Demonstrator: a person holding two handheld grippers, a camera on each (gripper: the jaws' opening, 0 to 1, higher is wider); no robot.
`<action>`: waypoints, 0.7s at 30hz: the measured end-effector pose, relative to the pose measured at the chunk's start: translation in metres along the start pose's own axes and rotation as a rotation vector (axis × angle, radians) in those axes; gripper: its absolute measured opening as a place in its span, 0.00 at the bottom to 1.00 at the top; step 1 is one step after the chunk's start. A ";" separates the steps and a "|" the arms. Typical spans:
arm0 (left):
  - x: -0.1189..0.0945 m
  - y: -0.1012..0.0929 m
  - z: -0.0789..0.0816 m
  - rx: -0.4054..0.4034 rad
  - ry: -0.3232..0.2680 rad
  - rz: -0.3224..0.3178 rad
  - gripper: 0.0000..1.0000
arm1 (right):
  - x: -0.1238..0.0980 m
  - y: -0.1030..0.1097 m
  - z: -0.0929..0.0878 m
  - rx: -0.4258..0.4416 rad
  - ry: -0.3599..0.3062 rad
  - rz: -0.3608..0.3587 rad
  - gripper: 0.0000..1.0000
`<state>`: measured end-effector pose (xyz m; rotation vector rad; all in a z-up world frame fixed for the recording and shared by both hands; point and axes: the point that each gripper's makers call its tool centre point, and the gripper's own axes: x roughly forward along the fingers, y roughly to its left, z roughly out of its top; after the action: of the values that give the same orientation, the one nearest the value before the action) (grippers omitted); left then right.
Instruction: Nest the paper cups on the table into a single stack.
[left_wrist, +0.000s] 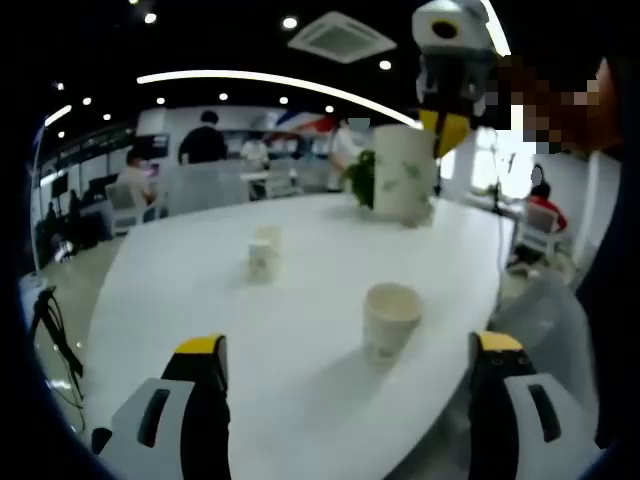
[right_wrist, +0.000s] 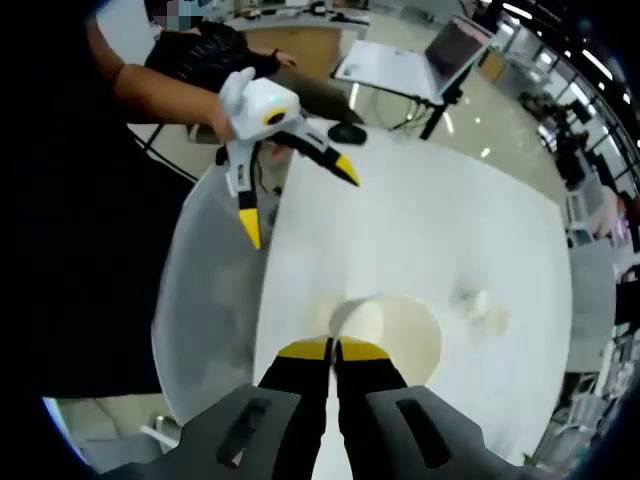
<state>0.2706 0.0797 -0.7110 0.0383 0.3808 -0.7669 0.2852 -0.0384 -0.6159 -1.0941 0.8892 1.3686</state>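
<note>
Cups are sitting in three spots. In right gripper view, right gripper (right_wrist: 335, 348) fingers are pinching the rim of a held cup (right_wrist: 400, 335), lifted above the white surface (right_wrist: 450, 220). In left gripper view, left gripper (left_wrist: 350, 350) fingers are spread wide w/ nothing between; a near cup (left_wrist: 390, 318) is standing upright just ahead, a far cup (left_wrist: 263, 252) is standing further back, well apart. Left gripper is also showing in right gripper view, fingers apart, hovering at the surface's edge.

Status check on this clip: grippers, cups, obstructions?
Right gripper shut on held cup. Left gripper open, empty. Near cup, far cup unstacked. Nothing in between.
</note>
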 end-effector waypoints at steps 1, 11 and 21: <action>0.000 0.001 -0.001 -0.001 0.003 0.006 0.98 | 0.003 0.000 -0.001 0.001 0.004 0.002 0.00; -0.004 0.004 -0.001 -0.085 -0.035 0.037 0.98 | 0.035 0.002 -0.007 0.061 0.012 0.042 0.00; 0.003 -0.010 -0.017 -0.069 -0.011 0.034 0.98 | 0.069 0.004 -0.018 0.144 0.022 0.050 0.00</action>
<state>0.2602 0.0734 -0.7264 -0.0243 0.3949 -0.7198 0.2865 -0.0353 -0.6872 -0.9843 1.0210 1.3143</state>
